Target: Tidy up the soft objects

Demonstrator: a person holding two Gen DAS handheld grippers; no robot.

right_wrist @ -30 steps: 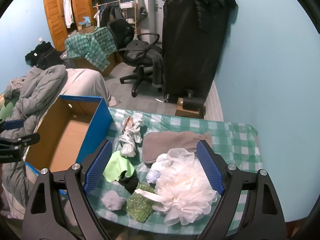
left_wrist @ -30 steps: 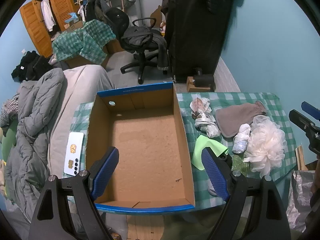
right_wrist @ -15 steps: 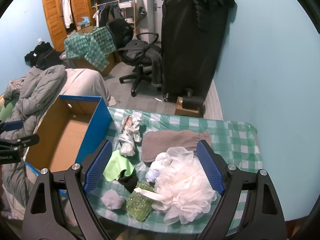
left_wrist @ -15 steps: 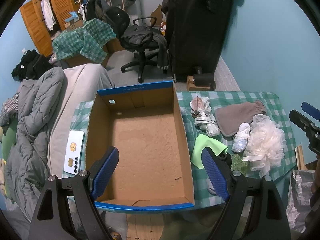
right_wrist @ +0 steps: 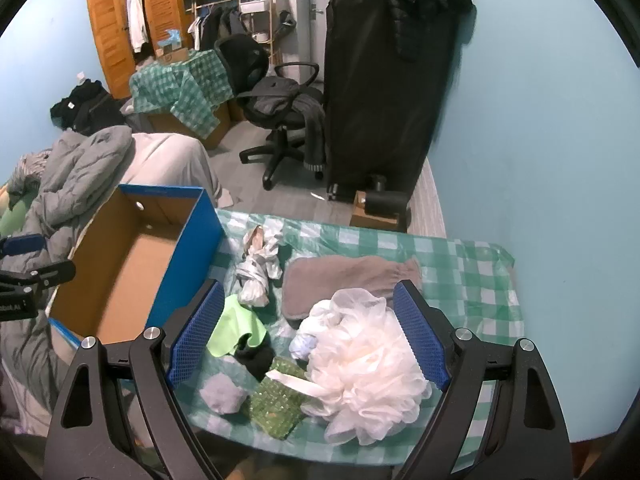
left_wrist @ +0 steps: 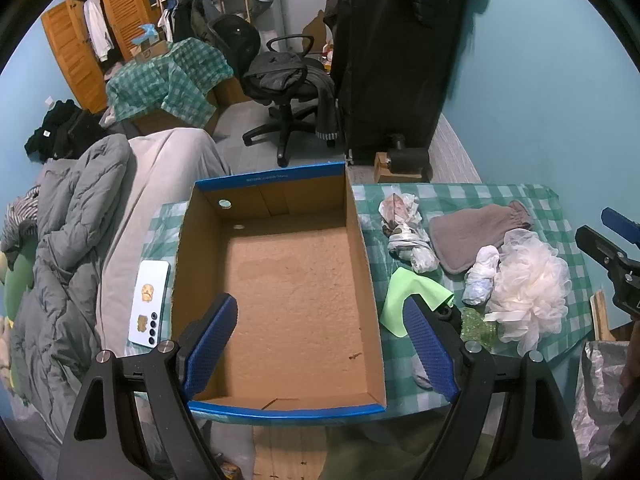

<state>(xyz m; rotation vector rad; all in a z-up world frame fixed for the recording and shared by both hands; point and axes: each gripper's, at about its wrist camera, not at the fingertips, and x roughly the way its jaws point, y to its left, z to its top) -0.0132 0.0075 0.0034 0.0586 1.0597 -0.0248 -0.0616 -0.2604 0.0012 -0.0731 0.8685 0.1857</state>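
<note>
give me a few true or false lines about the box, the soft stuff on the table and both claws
1. The cardboard box has nothing inside it. True.
2. The white mesh pouf lies in the box. False: it lies on the checked tablecloth, outside the box.
3. The right claw is open, gripping nothing. True.
4. The left claw is shut on the green cloth. False: it is open over the box, and the cloth lies on the table.
5. A white phone lies left of the box. True.
6. The grey mitt hangs off the table edge. False: it lies flat on the tablecloth.
</note>
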